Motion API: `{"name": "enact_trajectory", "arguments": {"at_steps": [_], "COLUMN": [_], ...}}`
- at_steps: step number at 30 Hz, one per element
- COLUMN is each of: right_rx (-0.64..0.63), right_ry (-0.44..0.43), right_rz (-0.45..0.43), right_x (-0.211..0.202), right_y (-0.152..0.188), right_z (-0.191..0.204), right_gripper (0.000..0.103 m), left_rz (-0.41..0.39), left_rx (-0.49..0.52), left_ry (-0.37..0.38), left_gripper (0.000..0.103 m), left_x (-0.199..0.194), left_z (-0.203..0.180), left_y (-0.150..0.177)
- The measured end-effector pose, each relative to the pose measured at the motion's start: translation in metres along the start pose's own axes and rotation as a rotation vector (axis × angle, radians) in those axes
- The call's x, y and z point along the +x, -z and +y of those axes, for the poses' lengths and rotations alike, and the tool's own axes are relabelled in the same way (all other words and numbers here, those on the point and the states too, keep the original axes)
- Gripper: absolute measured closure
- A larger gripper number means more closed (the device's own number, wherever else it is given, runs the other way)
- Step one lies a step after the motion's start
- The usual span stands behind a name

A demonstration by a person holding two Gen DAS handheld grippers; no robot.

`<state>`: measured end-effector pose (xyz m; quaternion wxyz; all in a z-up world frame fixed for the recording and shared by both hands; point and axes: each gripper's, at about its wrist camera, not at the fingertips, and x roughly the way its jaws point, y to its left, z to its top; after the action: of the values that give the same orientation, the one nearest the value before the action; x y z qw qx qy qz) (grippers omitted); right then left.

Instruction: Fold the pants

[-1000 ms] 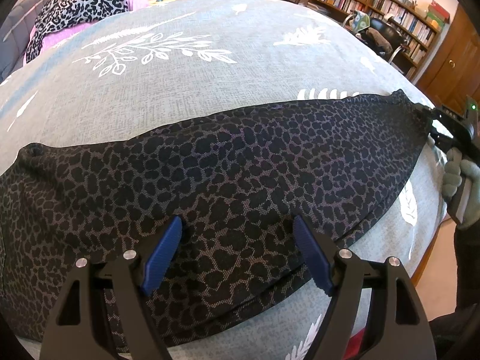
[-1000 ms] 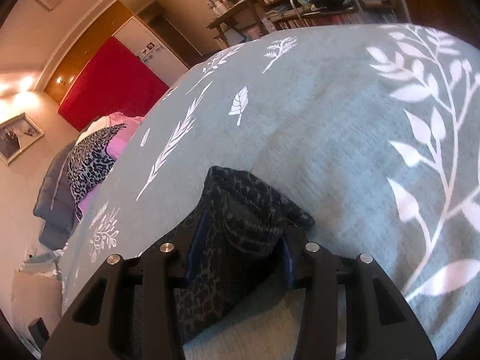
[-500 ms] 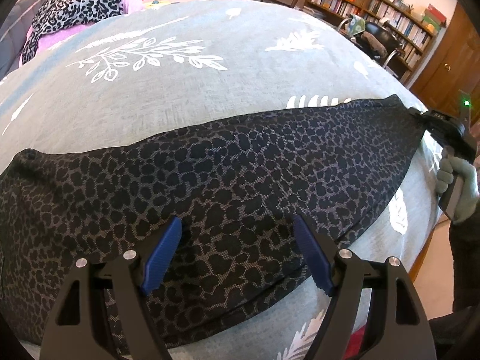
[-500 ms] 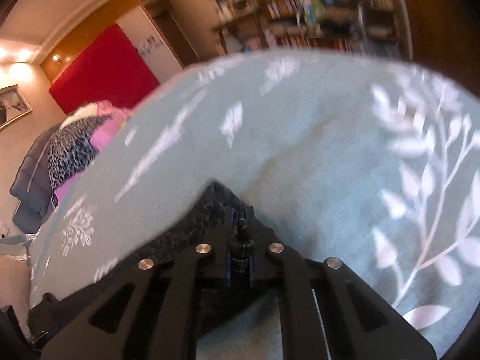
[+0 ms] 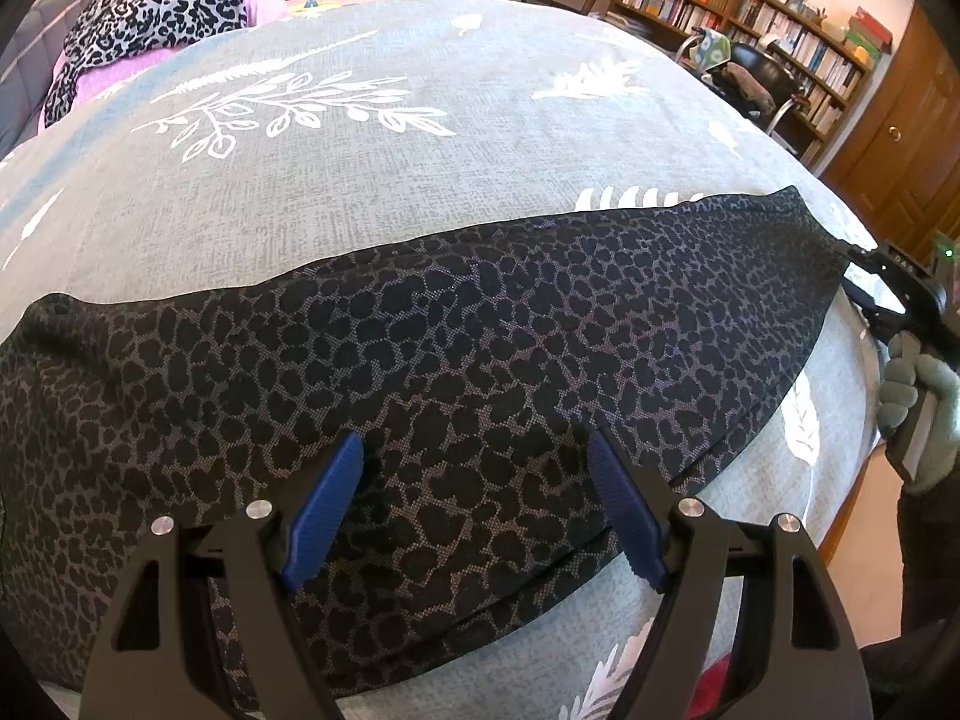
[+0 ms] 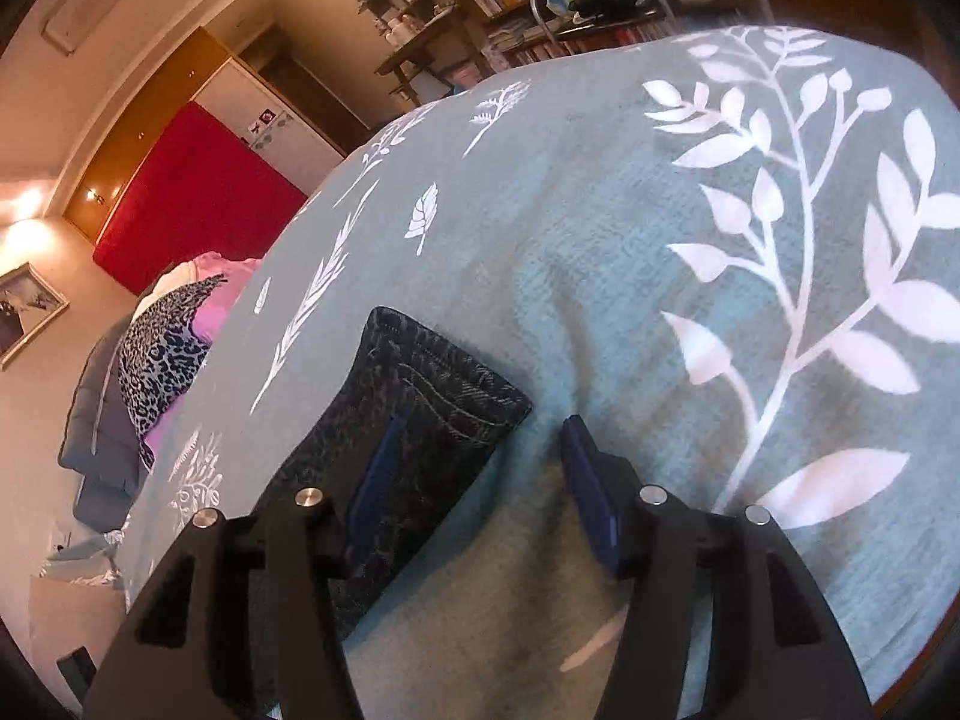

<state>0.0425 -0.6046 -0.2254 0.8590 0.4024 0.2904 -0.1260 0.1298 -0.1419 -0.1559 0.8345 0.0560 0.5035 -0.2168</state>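
Dark leopard-print pants [image 5: 480, 360] lie stretched flat across the grey-green bedspread [image 5: 420, 180], from the left edge to the right. My left gripper [image 5: 474, 444] hovers open over their middle, both blue pads apart with only cloth below. At the far right end my right gripper [image 5: 900, 294] is held by a gloved hand [image 5: 918, 414]. In the right wrist view its jaws are opening: the pants' hem [image 6: 432, 396] lies flat on the bed, partly under the left finger. The right gripper [image 6: 483, 429] pads do not press on it.
A pile of leopard-print and pink clothes [image 5: 156, 6] sits at the far left of the bed. Bookshelves [image 5: 750, 12] and a chair [image 5: 744, 84] stand beyond the bed. The bed's edge drops to the floor at the right [image 5: 852, 516].
Half a second ago the right gripper was shut on the hem. Now its jaws have parted and the hem lies free on the bed. The left gripper has stayed put.
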Motion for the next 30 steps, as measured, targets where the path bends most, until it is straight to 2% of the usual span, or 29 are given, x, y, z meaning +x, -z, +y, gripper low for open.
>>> {"name": "enact_trajectory", "arguments": {"at_steps": [9, 11, 12, 13, 19, 25, 30], "right_rx": [-0.011, -0.017, -0.014, -0.011, -0.09, -0.251, -0.367], "right_ry": [-0.064, -0.048, -0.05, -0.07, -0.098, -0.229, -0.345], "right_rz": [0.003, 0.004, 0.009, 0.019, -0.014, -0.041, -0.029], "right_x": [0.023, 0.024, 0.024, 0.024, 0.008, -0.022, -0.043], "right_y": [-0.002, -0.002, -0.002, -0.001, 0.001, 0.01, 0.032], "right_z": [0.016, 0.017, 0.016, 0.016, 0.049, 0.121, 0.184], "right_gripper": [0.046, 0.059, 0.074, 0.085, 0.088, 0.089, 0.089], "left_rz": [-0.005, -0.004, -0.003, -0.002, -0.002, -0.024, -0.065], "left_rx": [-0.006, -0.011, -0.017, -0.021, -0.053, -0.123, -0.161], "left_ry": [0.003, 0.007, 0.01, 0.013, 0.041, 0.067, 0.06], "left_gripper": [0.026, 0.026, 0.026, 0.026, 0.026, 0.026, 0.026], "left_x": [-0.004, -0.004, -0.004, -0.004, -0.009, -0.024, -0.04], "left_z": [0.0, 0.001, 0.002, 0.003, 0.013, 0.03, 0.047], "left_y": [0.005, 0.004, 0.004, 0.004, 0.002, -0.001, -0.001]}}
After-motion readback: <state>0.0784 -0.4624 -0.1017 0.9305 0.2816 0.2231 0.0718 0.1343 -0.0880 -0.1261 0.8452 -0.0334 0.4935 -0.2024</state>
